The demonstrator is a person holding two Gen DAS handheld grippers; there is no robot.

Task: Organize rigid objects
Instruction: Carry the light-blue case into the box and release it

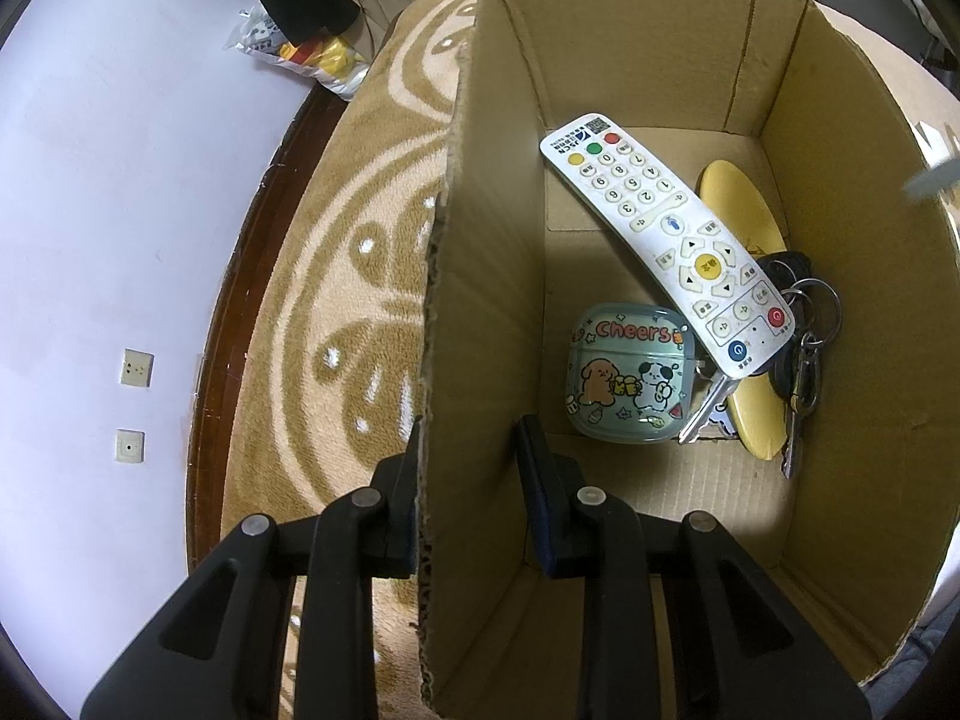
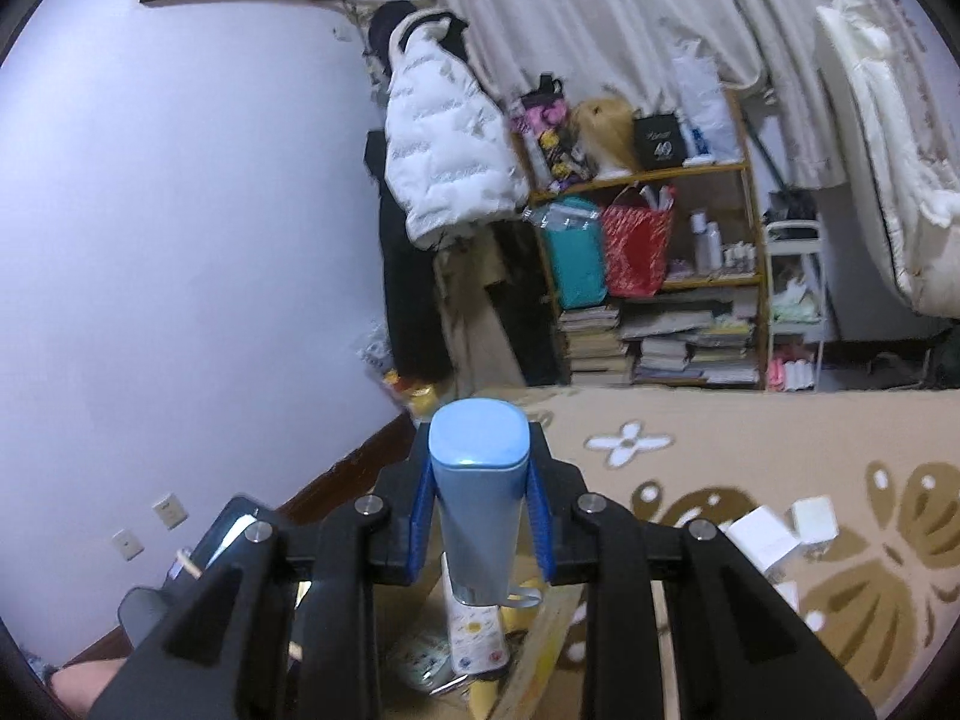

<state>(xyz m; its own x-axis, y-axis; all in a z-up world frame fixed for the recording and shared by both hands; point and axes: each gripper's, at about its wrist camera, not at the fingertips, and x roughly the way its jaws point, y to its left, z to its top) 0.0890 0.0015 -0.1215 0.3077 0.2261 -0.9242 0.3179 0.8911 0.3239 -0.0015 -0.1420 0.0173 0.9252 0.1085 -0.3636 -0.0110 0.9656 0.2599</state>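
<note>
In the left wrist view a cardboard box (image 1: 840, 300) stands on a patterned rug. Inside lie a white remote (image 1: 666, 234), a "Cheers" earbud case (image 1: 630, 381), a yellow oval object (image 1: 744, 204) and a bunch of keys (image 1: 804, 324). My left gripper (image 1: 468, 462) straddles the box's left wall (image 1: 480, 312), one finger outside and one inside, apparently clamped on it. In the right wrist view my right gripper (image 2: 480, 498) is shut on a light blue tube-shaped bottle (image 2: 480, 498), held above the box, whose contents show blurred below.
White small boxes (image 2: 780, 531) lie on the rug (image 2: 780, 450) to the right. A cluttered bookshelf (image 2: 654, 276) and hanging coats (image 2: 444, 150) stand at the back. A white wall with sockets (image 1: 135, 402) and a dark baseboard run along the left. A phone (image 2: 222, 534) shows at lower left.
</note>
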